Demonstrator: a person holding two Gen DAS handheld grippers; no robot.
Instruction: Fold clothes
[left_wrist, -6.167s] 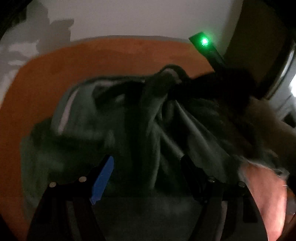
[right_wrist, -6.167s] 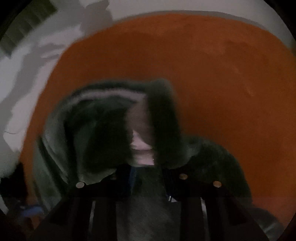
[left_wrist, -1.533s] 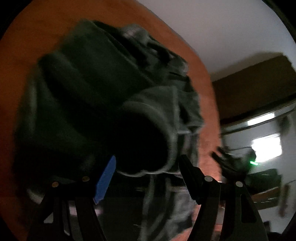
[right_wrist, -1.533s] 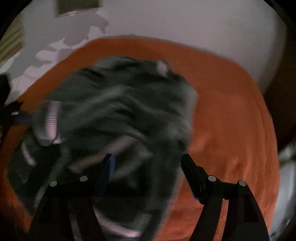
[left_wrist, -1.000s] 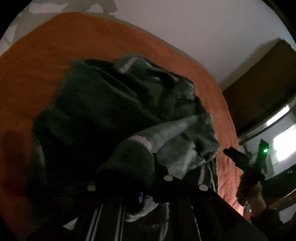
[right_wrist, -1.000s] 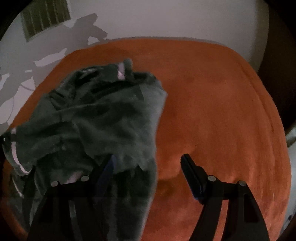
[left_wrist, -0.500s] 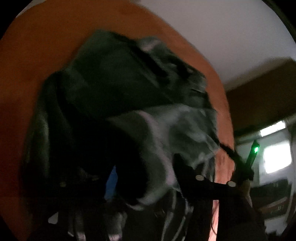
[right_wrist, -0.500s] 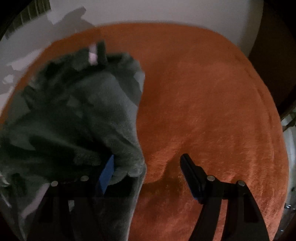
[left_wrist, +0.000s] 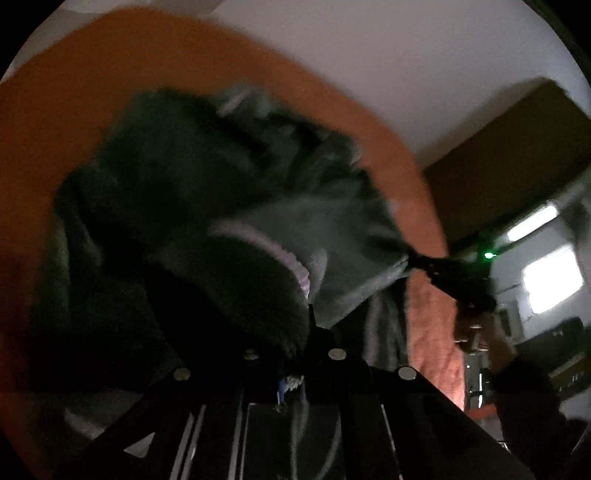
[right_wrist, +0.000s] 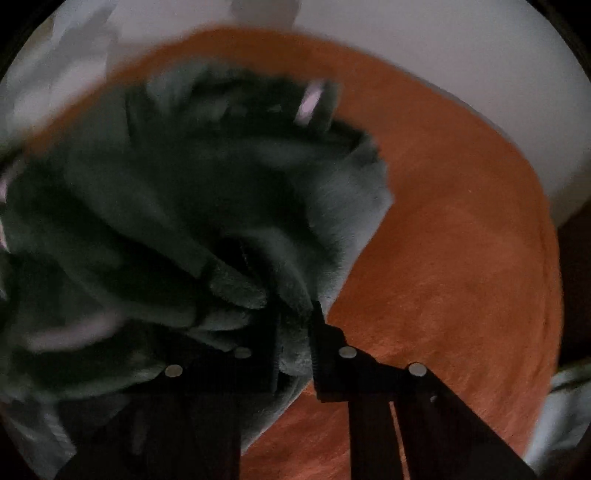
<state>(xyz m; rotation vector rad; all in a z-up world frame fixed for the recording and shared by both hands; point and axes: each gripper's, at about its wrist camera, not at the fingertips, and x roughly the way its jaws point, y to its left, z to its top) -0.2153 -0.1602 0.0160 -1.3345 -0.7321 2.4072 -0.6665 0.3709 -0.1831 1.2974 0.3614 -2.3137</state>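
Note:
A dark green fleece garment with pale trim lies bunched on an orange blanket. My left gripper is shut on a thick cuffed fold of the garment close to the lens. My right gripper is shut on another edge of the same garment, which spreads up and left of it. In the left wrist view the right gripper shows at the right, pinching the garment's corner and pulling it taut. The room is dim and both views are blurred.
The orange blanket covers the surface to the right of the garment. A pale wall runs behind it. A brown panel and a bright window lie at the right.
Both grippers were open half a second ago and have closed on the garment. The fabric between them is now stretched.

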